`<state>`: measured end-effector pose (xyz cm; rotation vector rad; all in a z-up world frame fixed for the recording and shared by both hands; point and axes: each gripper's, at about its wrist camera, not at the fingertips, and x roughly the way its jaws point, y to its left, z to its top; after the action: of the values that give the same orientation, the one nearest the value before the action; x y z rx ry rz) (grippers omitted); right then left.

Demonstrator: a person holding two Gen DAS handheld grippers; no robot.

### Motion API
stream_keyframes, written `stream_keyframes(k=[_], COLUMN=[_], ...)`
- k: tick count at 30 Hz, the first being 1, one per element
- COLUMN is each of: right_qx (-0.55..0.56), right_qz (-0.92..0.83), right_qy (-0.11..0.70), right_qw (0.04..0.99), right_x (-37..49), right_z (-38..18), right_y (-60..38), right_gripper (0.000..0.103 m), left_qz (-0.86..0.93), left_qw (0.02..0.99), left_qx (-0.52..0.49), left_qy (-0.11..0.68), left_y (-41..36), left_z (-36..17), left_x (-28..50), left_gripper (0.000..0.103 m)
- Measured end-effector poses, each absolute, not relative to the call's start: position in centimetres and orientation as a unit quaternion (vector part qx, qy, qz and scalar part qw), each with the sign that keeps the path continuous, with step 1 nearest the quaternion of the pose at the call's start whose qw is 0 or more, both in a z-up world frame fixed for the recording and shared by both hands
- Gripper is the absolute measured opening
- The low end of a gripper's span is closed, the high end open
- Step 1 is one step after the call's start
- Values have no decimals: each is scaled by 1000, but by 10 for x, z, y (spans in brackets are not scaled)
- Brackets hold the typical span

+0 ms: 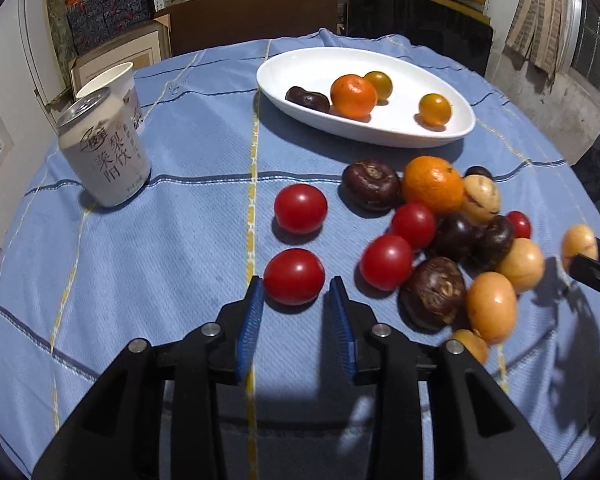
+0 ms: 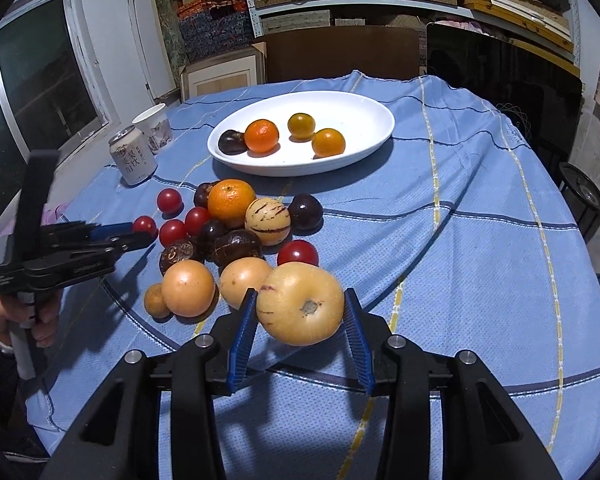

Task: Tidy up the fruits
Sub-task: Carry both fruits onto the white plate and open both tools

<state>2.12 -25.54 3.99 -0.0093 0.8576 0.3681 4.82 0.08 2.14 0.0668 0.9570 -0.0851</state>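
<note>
Right tool (image 2: 300,312) clamped on pale yellow melon-like fruit (image 2: 300,304), pads pressing both flanks, fruit lifted clear of bench (image 2: 480,280); I judge it bound for white dish (image 2: 380,112) well ahead of tool. Dish holds few fruits already, so sorting is early. Left tool (image 1: 296,294) open, jaws parted round red tomato (image 1: 294,276) resting on cloth, right pad not touching; likely just set apart from pile (image 1: 452,240) to its right. Can (image 1: 106,152) far ahead-left, clear of path.
</note>
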Motion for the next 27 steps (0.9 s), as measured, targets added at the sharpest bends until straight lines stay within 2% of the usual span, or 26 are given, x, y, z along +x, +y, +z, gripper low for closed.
stream_keyframes(k=[12,20,27], right_qx=[-4,-9,-16], right_qz=[182,193,211], right_qy=[414,390,355], right_qw=[892,900,911], right_x=[24,33,65], right_z=[40,65,95], right_y=[-250,-247,-228], right_gripper=[43,43,43], left_qz=[-52,-77,-97], left_qw=[886,903,912], left_qx=[22,31,43], left_qy=[460,422,396], left_y=[5,-3,-29], left_z=[24,66,98], left_x=[53,40,72], left_gripper=[30,30,30])
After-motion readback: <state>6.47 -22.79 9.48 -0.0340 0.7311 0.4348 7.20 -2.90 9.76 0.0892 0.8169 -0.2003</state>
